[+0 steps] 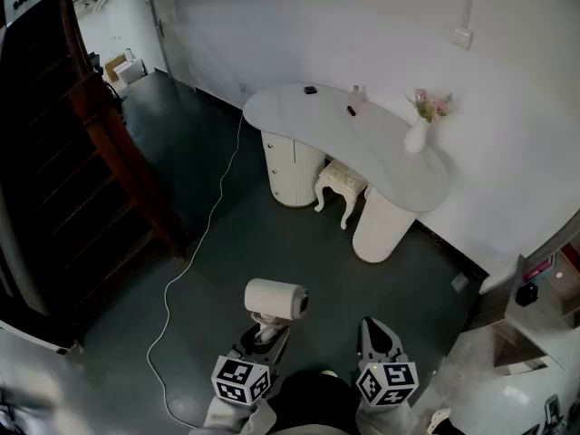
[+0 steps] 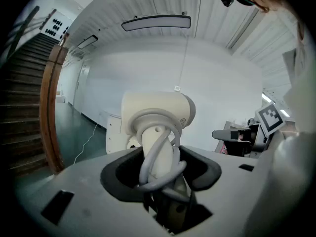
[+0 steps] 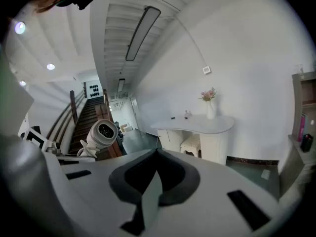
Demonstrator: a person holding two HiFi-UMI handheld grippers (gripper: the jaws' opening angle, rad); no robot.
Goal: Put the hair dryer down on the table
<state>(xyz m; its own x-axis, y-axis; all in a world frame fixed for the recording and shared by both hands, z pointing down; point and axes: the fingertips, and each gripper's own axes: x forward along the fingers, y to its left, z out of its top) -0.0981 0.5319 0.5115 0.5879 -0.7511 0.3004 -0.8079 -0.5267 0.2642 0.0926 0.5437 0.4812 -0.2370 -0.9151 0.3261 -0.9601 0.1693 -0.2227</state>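
Hair dryer (image 1: 276, 299): cream, barrel level, lower centre of the head view. Held up off the dark floor (image 1: 272, 234), well apart from the table. Cord (image 2: 159, 152) wound round its handle.
Left gripper (image 1: 265, 335): jaws pinching the hair dryer's handle, cord and all. I read that straight off the left gripper view, where the handle stands upright between the pads.
Right gripper (image 1: 378, 333): lower right of centre in the head view, beside the left one. Jaws pressed together, nothing between them.
Table (image 1: 381, 157): white, curved top, upper right of centre, against the white wall (image 1: 362, 25), on two round pedestals (image 1: 292, 166).
On table: white vase (image 1: 416, 137) with pink flowers (image 1: 433, 105) near the right end. Two small dark items (image 1: 310, 90) toward the left end; I can't tell what they are.
Stool (image 1: 343, 181): white, under the table between the pedestals.
Cable (image 1: 193, 254): white, along the floor from the table's left end to lower left.
Staircase (image 1: 63, 161): dark wood, left side of the frame.
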